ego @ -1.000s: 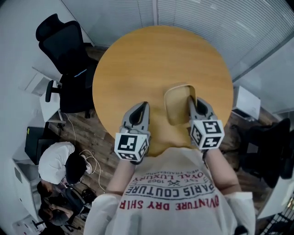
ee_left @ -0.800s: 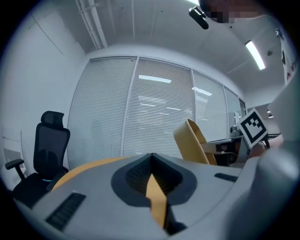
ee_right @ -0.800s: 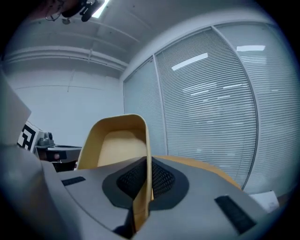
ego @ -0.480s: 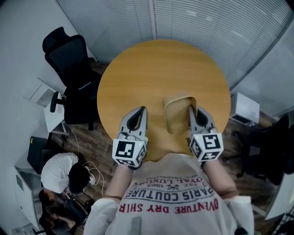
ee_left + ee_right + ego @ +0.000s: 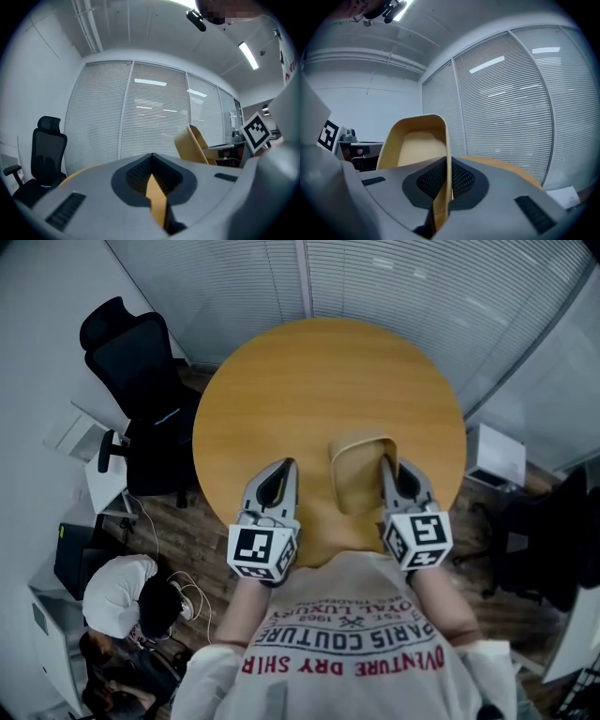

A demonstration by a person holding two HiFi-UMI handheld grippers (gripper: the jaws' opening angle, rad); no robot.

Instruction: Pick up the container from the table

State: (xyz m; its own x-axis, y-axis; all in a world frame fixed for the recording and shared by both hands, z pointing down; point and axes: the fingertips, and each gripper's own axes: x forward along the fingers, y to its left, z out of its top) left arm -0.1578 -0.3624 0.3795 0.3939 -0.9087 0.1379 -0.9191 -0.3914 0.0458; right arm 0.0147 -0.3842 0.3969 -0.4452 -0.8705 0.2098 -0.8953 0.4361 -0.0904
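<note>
A tan rounded container (image 5: 356, 470) hangs tilted over the near right part of the round wooden table (image 5: 281, 381). My right gripper (image 5: 384, 462) is shut on its right rim. In the right gripper view the rim (image 5: 446, 154) runs straight between the pads of the right gripper (image 5: 449, 164), and the container's hollow (image 5: 415, 147) faces left. My left gripper (image 5: 289, 465) floats to the left of the container, apart from it, shut and empty. In the left gripper view the left gripper (image 5: 152, 159) shows only a thin slit, with the container (image 5: 191, 144) at the right.
A black office chair (image 5: 141, 371) stands left of the table. Someone crouches by cables on the floor at the lower left (image 5: 122, 587). A white cabinet (image 5: 495, 456) sits to the right. Slatted blinds (image 5: 394, 287) close off the far side.
Both grippers have risen a little, and the container has come up with the right one. Over the last half second hardly anything moved.
</note>
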